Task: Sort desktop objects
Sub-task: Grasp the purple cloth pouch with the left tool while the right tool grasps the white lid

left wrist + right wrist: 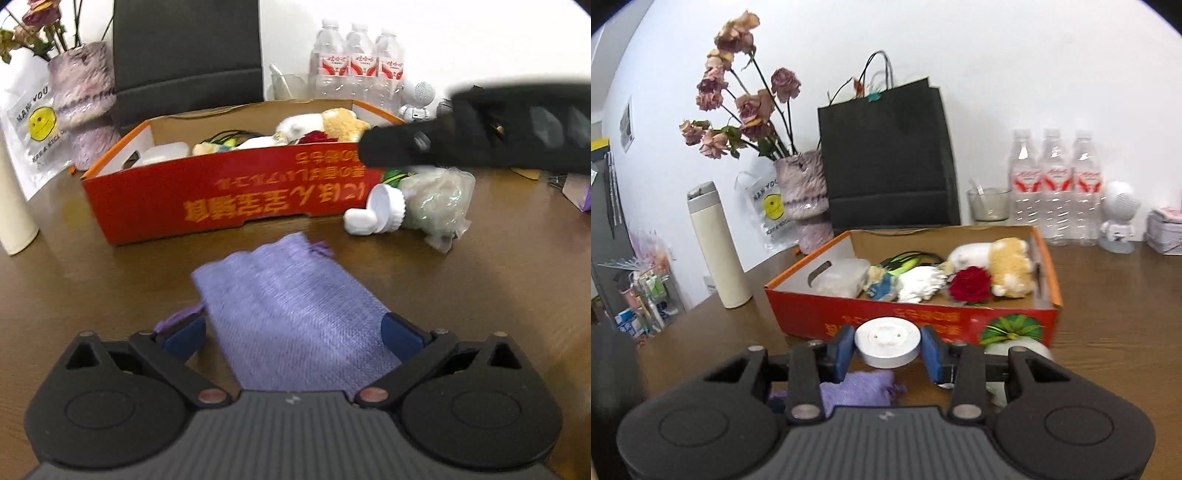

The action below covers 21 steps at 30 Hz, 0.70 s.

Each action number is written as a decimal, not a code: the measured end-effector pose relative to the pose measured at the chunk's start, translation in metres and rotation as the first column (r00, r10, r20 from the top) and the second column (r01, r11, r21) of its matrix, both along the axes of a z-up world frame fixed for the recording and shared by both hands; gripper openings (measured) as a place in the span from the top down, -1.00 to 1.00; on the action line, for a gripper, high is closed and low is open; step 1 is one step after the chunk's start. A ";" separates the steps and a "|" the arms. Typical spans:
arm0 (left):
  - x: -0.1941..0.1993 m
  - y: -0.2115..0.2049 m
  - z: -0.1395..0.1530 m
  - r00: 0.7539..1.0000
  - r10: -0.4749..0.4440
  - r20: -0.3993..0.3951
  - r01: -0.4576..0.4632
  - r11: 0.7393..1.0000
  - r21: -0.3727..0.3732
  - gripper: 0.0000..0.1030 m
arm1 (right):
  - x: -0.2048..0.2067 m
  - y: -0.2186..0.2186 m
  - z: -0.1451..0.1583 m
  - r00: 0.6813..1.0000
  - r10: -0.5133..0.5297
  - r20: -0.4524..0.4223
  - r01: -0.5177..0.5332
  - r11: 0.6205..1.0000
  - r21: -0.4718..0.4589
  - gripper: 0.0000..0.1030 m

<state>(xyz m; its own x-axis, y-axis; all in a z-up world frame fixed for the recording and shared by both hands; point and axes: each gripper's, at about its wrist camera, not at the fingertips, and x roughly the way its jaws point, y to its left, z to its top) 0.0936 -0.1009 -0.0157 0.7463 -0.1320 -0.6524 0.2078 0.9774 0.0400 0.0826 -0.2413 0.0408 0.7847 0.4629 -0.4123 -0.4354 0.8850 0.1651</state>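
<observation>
Gripping a white round cap (887,342) between its blue pads, your right claw (887,349) is hovering just near of the red box (908,325), which is already holding a plush toy (1010,267), a red rose (971,283) and other bits. Your left claw (293,338) is standing spread wide around the purple pouch (291,306) lying on the counter (110,288), not closed on it. A white bottle (376,210) and a clear bag (436,203) are waiting beside the box's right end. You are risking clipping the near wall if you are not lifting high enough, and the smooth cap may be slipping out sideways.
</observation>
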 end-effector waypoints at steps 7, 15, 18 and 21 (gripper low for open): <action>-0.004 0.015 0.000 0.997 -0.073 -0.012 0.073 0.997 -0.023 -0.85 | -0.018 -0.027 -0.010 0.999 -0.049 -0.004 0.049 0.998 0.048 0.23; -0.032 0.012 0.008 0.995 -0.096 0.035 0.093 0.994 0.063 0.84 | -0.033 -0.036 -0.016 0.997 -0.067 -0.035 0.068 0.998 0.020 0.22; -0.049 0.031 0.010 0.998 -0.057 0.036 0.057 0.998 -0.011 0.85 | -0.037 -0.032 -0.026 0.996 -0.079 -0.040 0.074 0.991 -0.114 0.12; -0.061 0.055 0.014 0.999 0.012 0.047 -0.009 0.998 -0.068 0.85 | -0.027 -0.033 -0.039 0.990 -0.086 -0.114 0.068 0.986 -0.152 0.12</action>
<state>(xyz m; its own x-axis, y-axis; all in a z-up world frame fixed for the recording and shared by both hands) 0.0326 -0.0456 -0.0016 0.7776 -0.1667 -0.6063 0.1967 0.9803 -0.0173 0.0556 -0.2738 0.0019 0.7563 0.3301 -0.5648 -0.3498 0.9336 0.0773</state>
